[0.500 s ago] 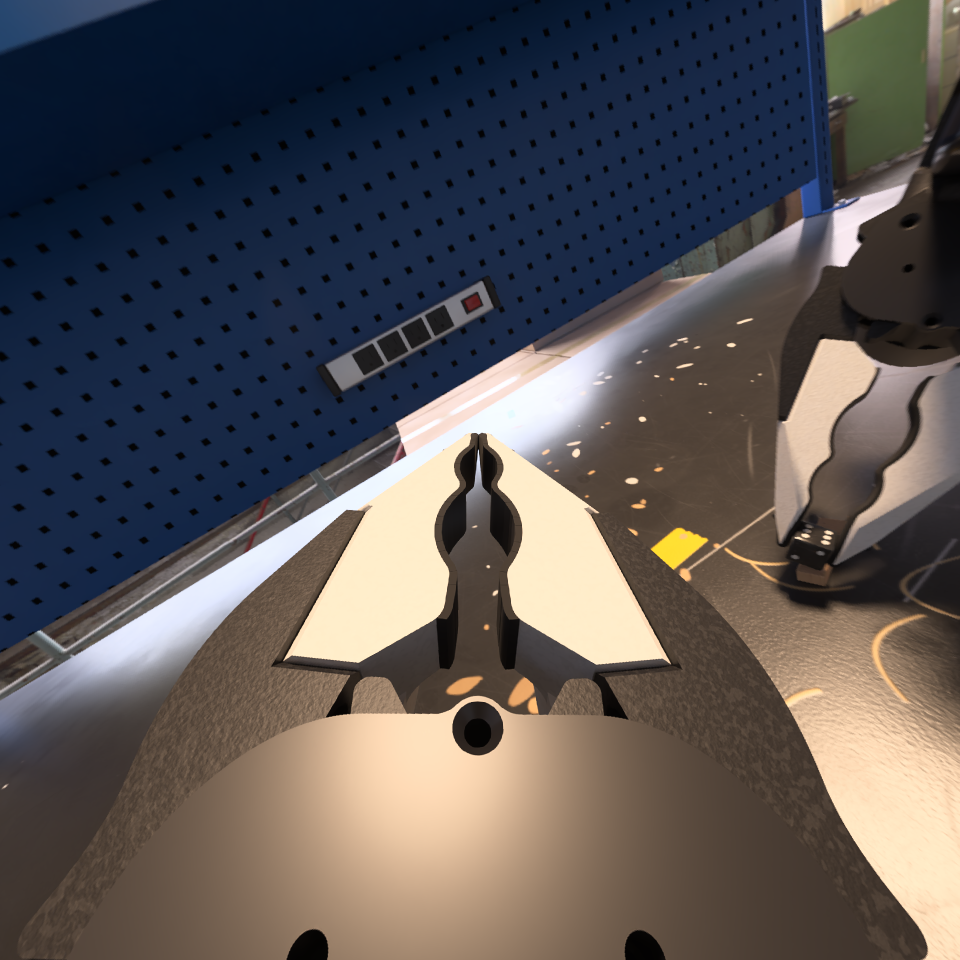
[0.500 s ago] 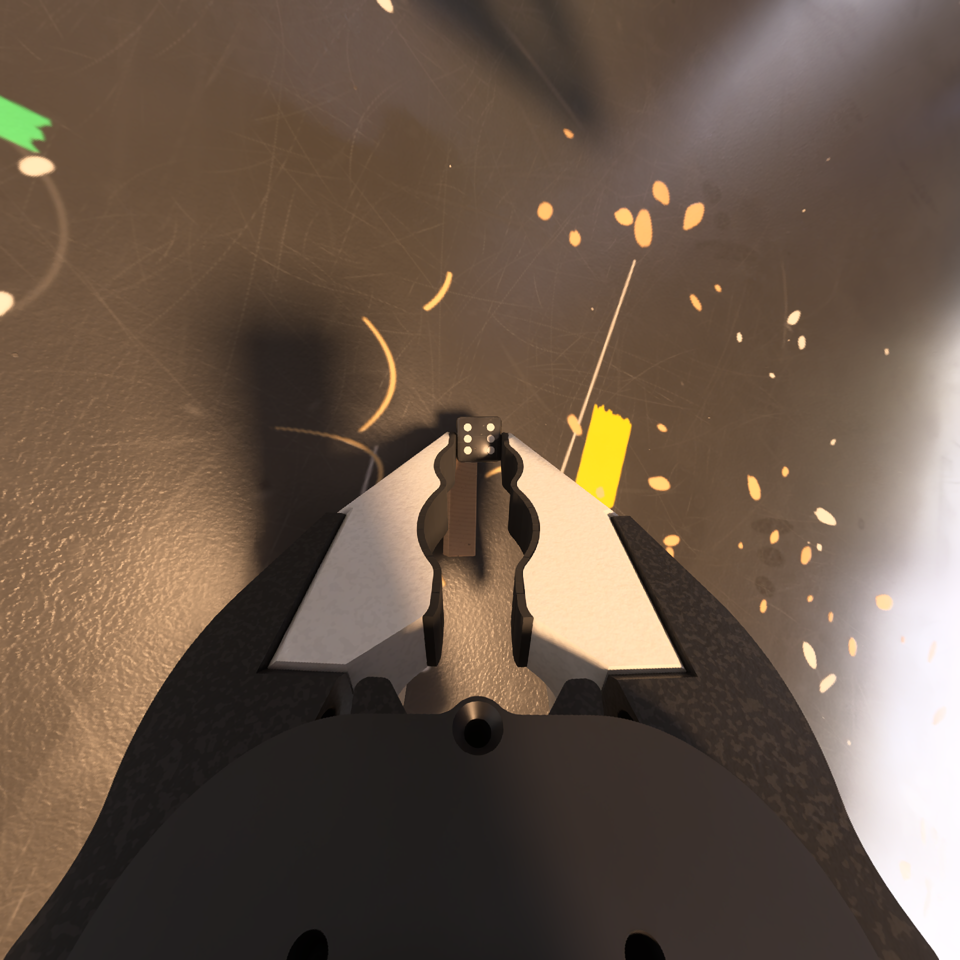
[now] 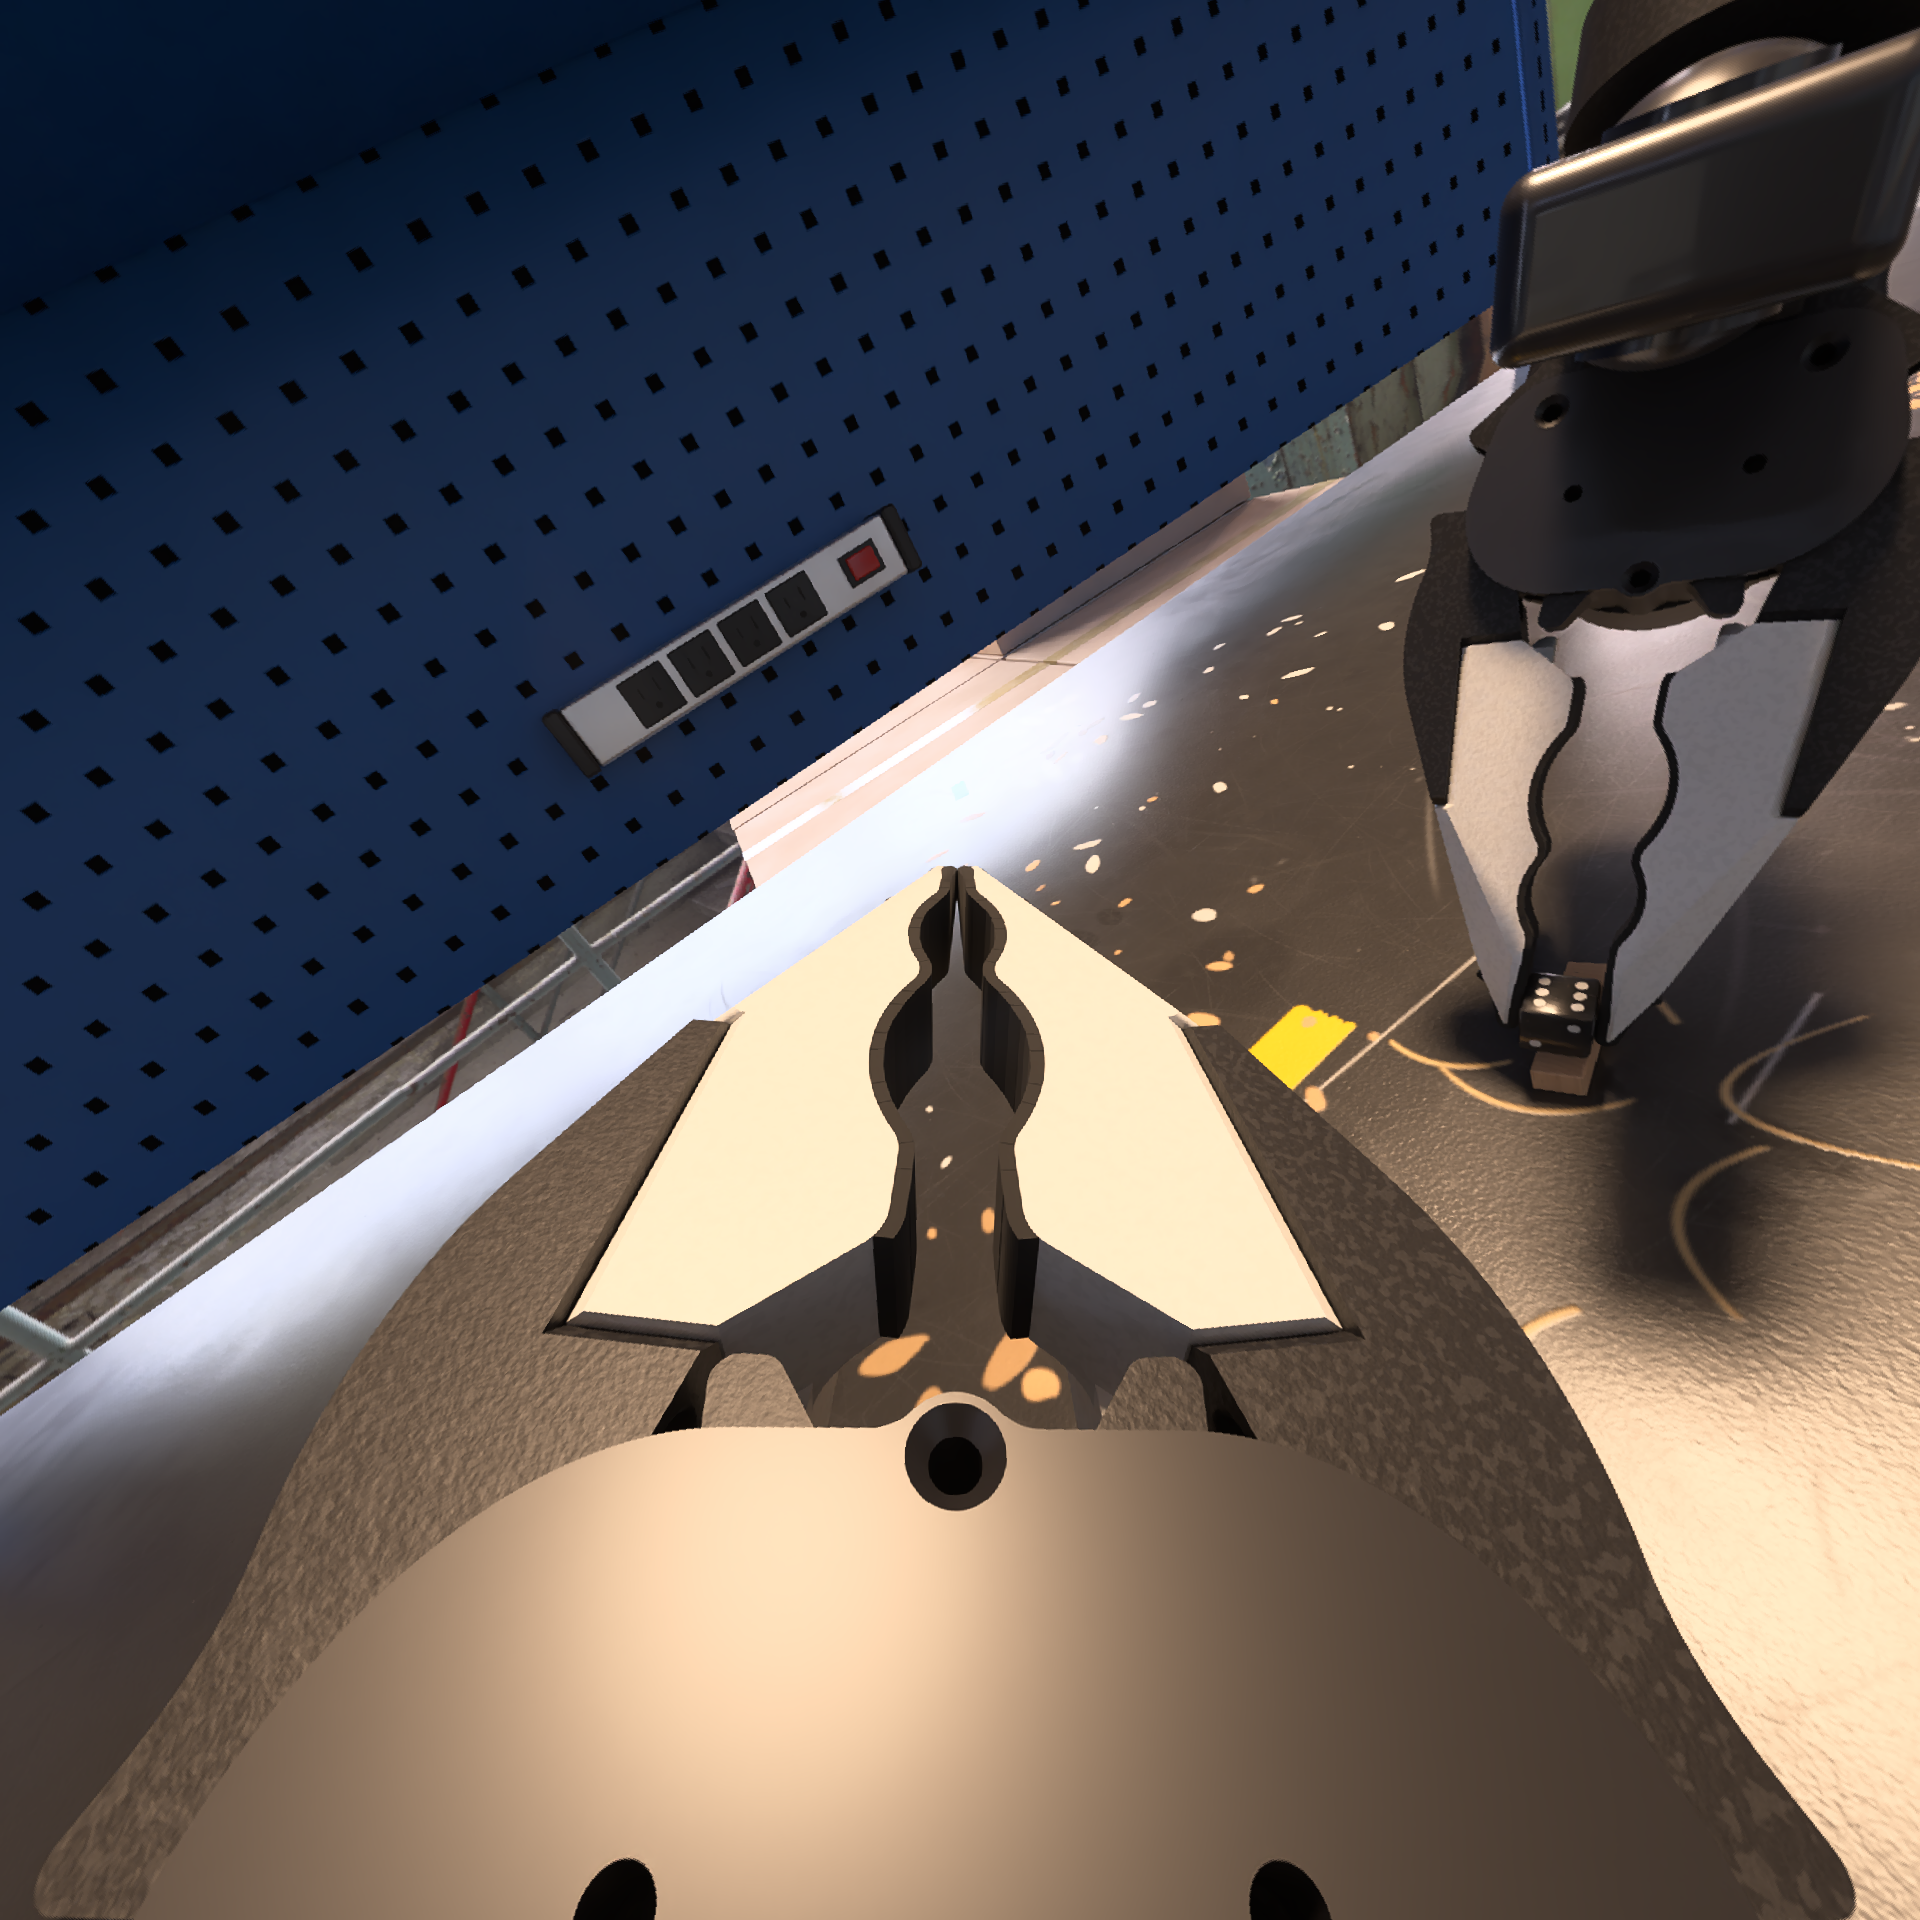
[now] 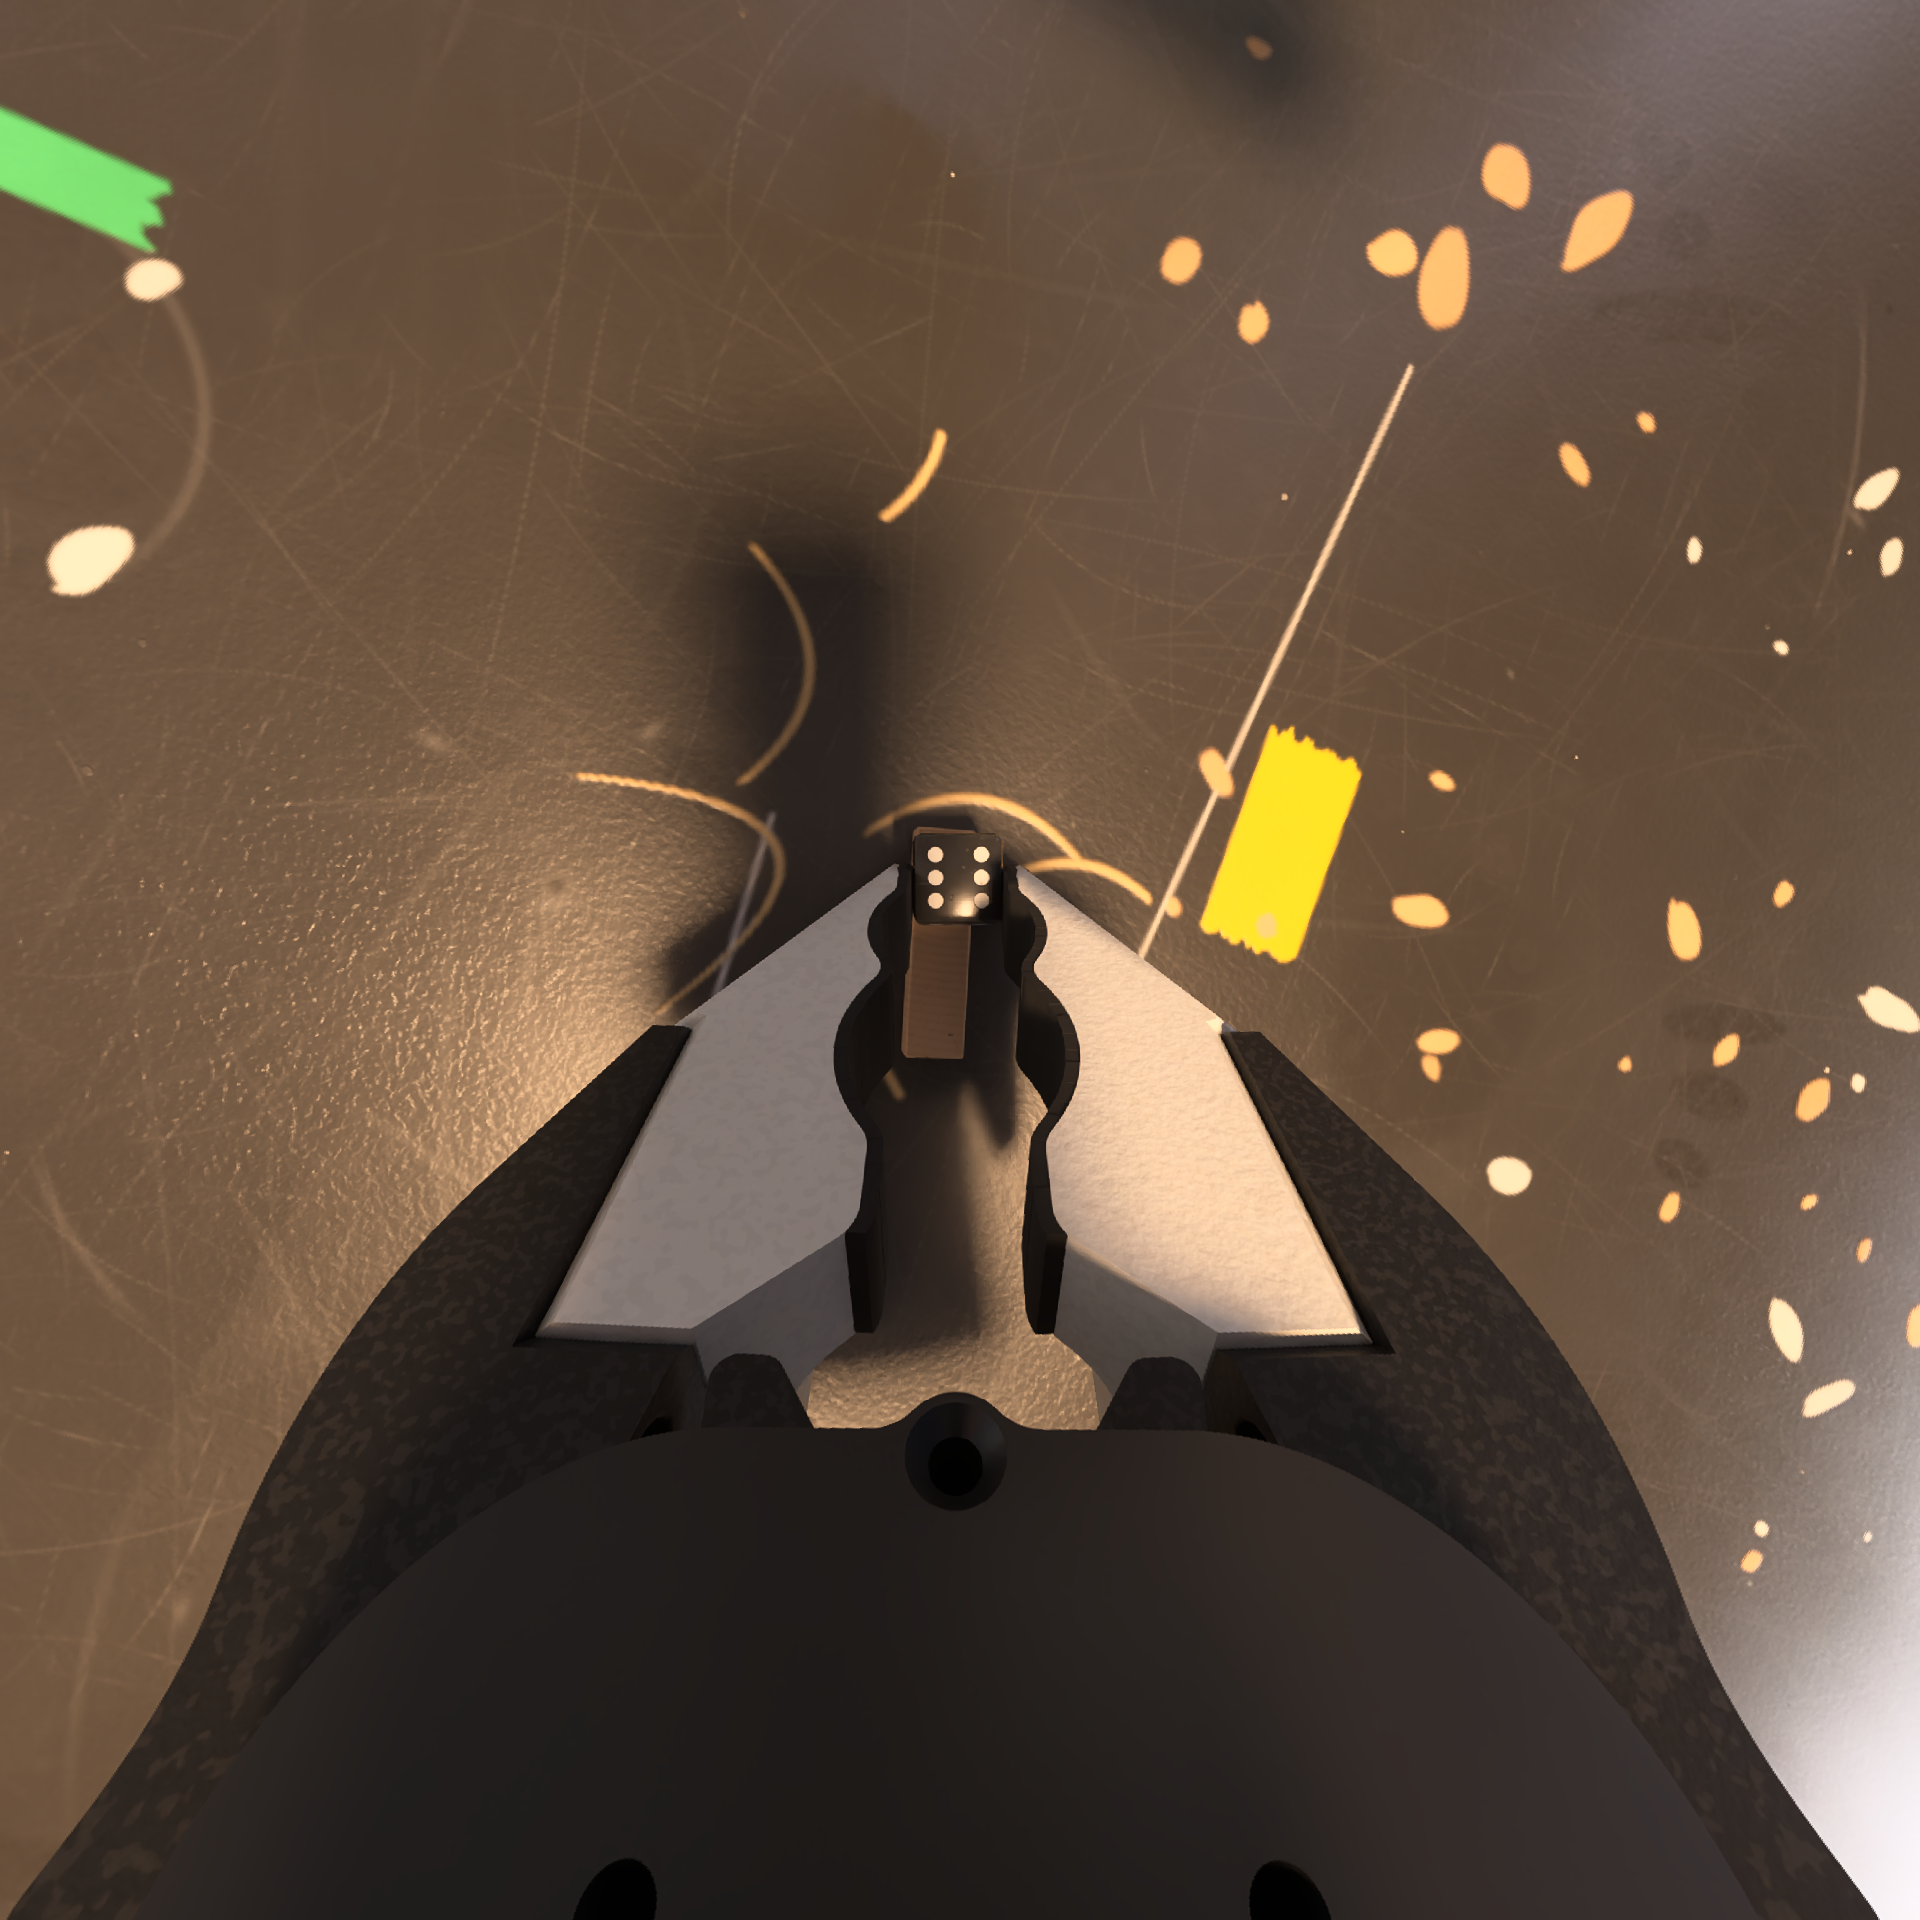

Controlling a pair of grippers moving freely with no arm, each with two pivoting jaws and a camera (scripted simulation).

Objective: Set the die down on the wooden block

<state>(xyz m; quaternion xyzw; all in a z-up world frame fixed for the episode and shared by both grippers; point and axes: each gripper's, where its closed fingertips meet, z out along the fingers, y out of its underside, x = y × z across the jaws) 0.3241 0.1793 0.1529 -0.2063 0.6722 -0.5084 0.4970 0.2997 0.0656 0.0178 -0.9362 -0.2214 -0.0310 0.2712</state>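
Note:
A small black die with white pips sits between my right gripper's fingertips, which are closed against its sides. Right under it a small wooden block stands on the dark scratched table. In the left wrist view the die rests on top of the block, with the right gripper pointing steeply down on it. My left gripper is shut and empty, held above the table to the left of the block.
A yellow tape strip lies on the table right of the block and shows in the left wrist view. A green tape strip lies far left. A blue pegboard with a power strip stands behind the table.
The right gripper stands more upright over the block, with the die still between its tips. The left wrist view has shifted slightly. The left gripper stays shut.

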